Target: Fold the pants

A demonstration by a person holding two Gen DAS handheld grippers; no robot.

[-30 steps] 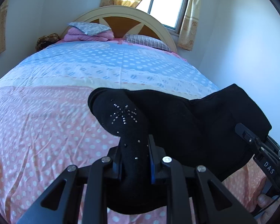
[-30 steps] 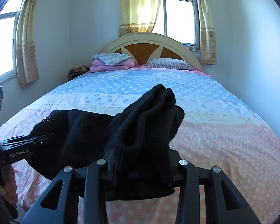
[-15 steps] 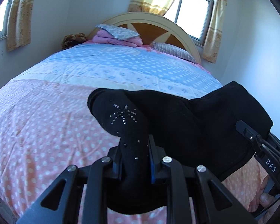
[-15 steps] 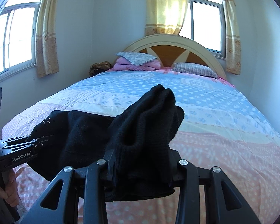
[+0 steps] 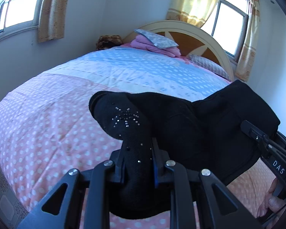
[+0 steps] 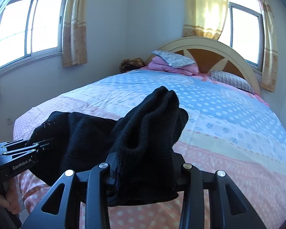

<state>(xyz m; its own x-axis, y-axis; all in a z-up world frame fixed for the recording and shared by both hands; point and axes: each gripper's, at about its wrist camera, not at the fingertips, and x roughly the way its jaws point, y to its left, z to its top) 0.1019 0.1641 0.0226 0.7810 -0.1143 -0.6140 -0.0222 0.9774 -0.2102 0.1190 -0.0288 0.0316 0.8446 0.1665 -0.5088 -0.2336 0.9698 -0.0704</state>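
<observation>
Pants (image 5: 190, 126): black knit, rhinestone motif at one end; held stretched above the near, pink part of the bed (image 5: 47, 118).
Left gripper (image 5: 138, 164): clamped tight on the studded end.
Right gripper (image 6: 143, 168): closed around the other, bunched end.
Far end: headboard (image 6: 209, 57), pillows (image 6: 173, 60), curtains (image 6: 206, 9).
</observation>
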